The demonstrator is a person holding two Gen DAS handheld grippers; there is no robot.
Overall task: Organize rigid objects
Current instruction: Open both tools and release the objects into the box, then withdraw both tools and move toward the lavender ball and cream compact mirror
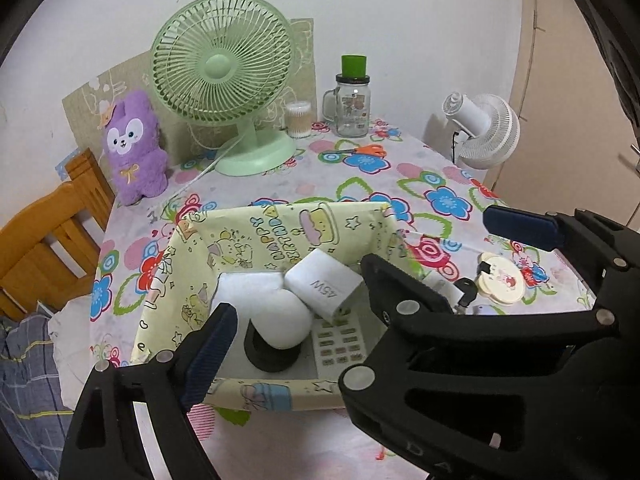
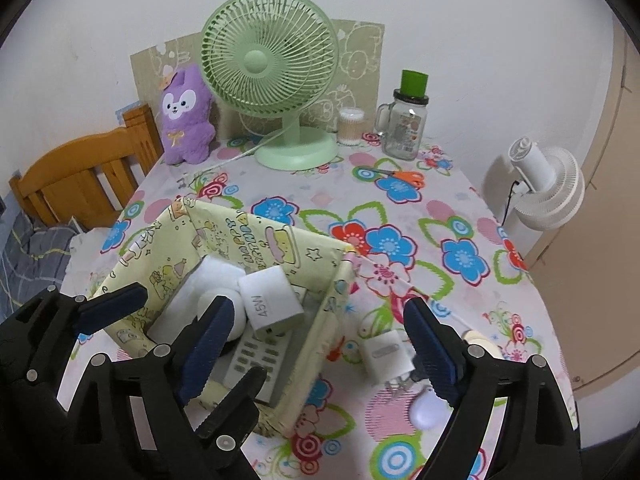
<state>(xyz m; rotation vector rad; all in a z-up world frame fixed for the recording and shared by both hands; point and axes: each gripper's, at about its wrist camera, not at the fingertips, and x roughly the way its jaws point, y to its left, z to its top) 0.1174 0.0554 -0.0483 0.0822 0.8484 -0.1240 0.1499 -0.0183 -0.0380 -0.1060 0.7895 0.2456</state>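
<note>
Low in both frames, the left tongs (image 1: 364,284) and right tongs (image 2: 320,354) gape wide, gripping nothing; the 45W charger (image 1: 325,283) lies inside the yellow box (image 1: 276,232) on the bench (image 1: 432,184).

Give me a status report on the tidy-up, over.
Both tongs open, empty: left, right. Box holds 45W charger, remote, white ball. Small charger on the table beside it. Nothing blocking.
</note>
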